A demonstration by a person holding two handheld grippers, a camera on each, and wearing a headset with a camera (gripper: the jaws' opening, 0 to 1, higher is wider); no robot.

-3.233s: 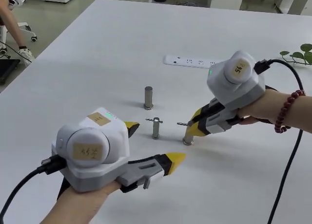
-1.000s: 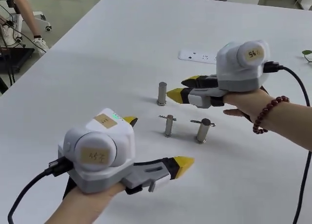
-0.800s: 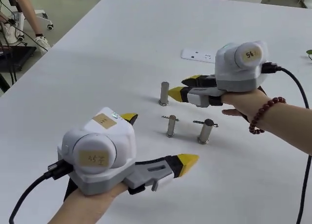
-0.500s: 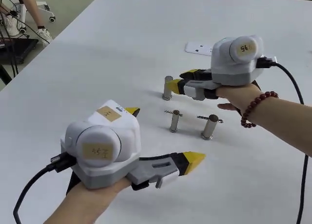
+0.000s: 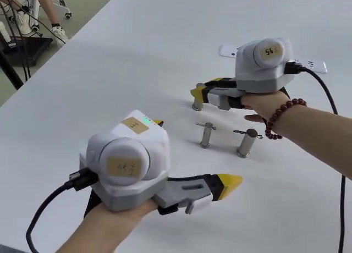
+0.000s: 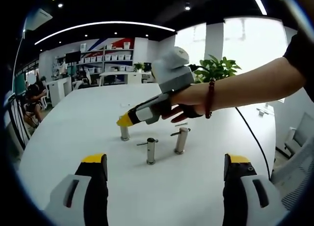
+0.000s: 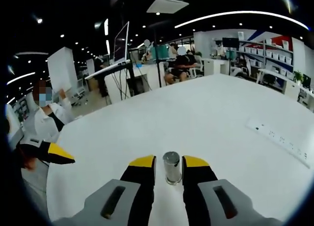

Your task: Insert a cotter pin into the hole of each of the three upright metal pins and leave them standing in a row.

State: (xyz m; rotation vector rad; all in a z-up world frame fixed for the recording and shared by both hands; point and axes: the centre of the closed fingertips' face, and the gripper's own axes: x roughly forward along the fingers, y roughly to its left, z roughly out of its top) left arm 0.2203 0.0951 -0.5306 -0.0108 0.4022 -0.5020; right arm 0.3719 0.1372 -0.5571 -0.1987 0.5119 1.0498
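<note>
Right hand-held gripper (image 7: 169,161) straddles the bare upright grey steel pin (image 7: 171,168), jaws narrowly parted beside its top; can't tell if they pinch. Pin's axis is vertical, btwn my tips. Nearer me than that pin stand the middle steel pin (image 5: 205,136) and end steel pin (image 5: 247,143), both w/ cotters. Left hand-held gripper (image 6: 165,159) hangs well back on the white table (image 5: 137,55), spread wide, empty.

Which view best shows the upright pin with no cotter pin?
The right gripper view: the bare pin stands close and whole between the jaws of the right gripper. In the head view that gripper's tip hides part of it; in the left gripper view it is small and far.
</note>
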